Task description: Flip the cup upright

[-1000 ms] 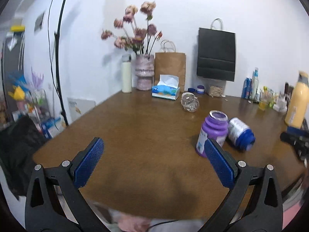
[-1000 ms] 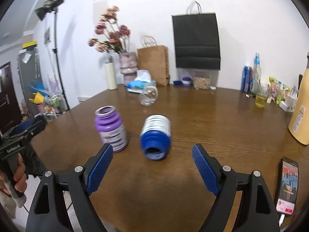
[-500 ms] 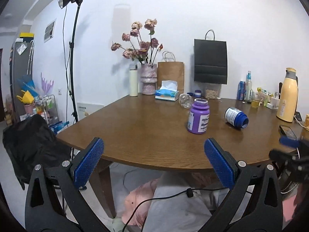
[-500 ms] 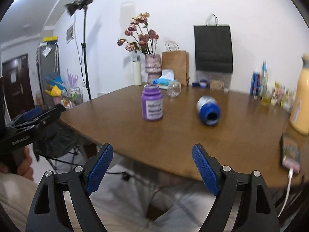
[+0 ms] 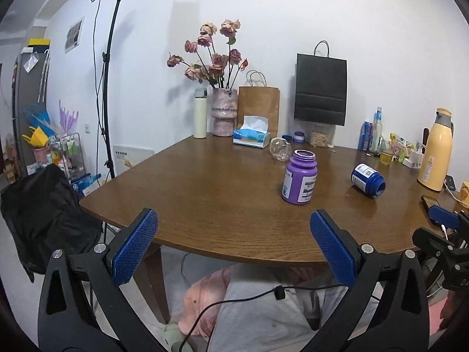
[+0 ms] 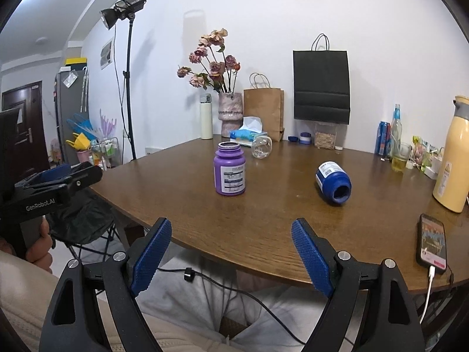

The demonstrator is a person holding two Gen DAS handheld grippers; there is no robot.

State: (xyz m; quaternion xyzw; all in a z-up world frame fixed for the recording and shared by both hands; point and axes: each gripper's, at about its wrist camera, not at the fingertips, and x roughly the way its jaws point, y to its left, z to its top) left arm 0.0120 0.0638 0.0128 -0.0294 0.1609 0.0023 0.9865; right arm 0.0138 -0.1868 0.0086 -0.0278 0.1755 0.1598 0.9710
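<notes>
A purple open jar (image 5: 299, 177) stands upright on the brown table (image 5: 205, 193); it also shows in the right wrist view (image 6: 229, 173). A blue jar (image 5: 368, 180) lies on its side to its right, mouth toward me, also in the right wrist view (image 6: 333, 183). A clear glass jar (image 5: 280, 149) lies on its side farther back (image 6: 261, 146). My left gripper (image 5: 233, 243) is open and empty, off the table's near edge. My right gripper (image 6: 231, 252) is open and empty, also short of the near edge.
At the table's back stand a flower vase (image 5: 224, 111), white flask (image 5: 200, 113), tissue box (image 5: 251, 137), paper bags (image 5: 258, 108) and bottles. A yellow thermos (image 6: 453, 155) and a charging phone (image 6: 432, 243) are at right. A light stand (image 5: 107, 88) and a black chair (image 5: 44, 214) are at left.
Both grippers have pulled back from above the table to beyond its near edge. The jars look smaller and farther away. Both grippers stayed open.
</notes>
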